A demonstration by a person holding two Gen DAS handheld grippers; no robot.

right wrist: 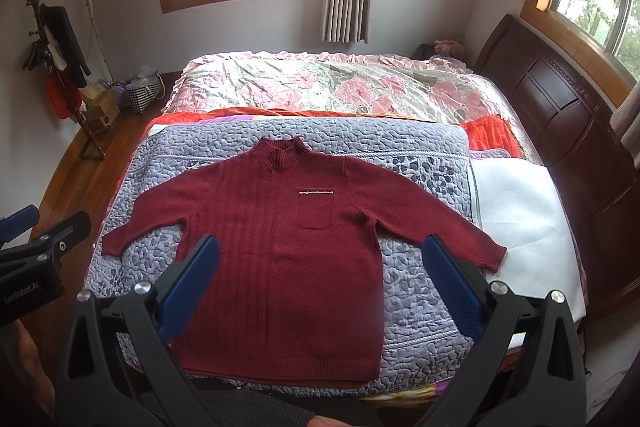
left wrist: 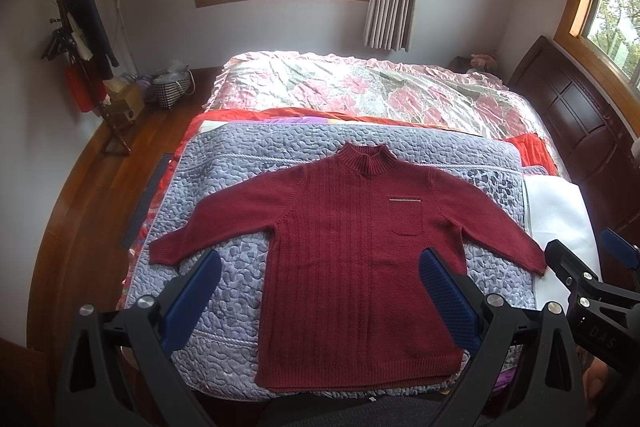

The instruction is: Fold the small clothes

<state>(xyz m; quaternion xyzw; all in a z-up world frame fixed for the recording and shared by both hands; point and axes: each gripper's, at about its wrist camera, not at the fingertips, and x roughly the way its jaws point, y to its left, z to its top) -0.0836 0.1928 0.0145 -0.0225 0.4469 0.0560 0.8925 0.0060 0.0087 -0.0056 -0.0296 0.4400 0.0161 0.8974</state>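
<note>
Bedroom scene: nearest, the left gripper and right gripper hover with jaws spread wide, empty. Beyond them a red sweater lies flat, sleeves out, on a grey quilt; farther off, a floral bedspread.

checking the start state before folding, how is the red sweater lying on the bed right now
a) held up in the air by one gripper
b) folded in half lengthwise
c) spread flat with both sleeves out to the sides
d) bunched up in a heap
c: the red sweater lies flat on the grey quilt, front pocket up, sleeves spread to both sides, and both the left gripper and right gripper are open above it.
</note>
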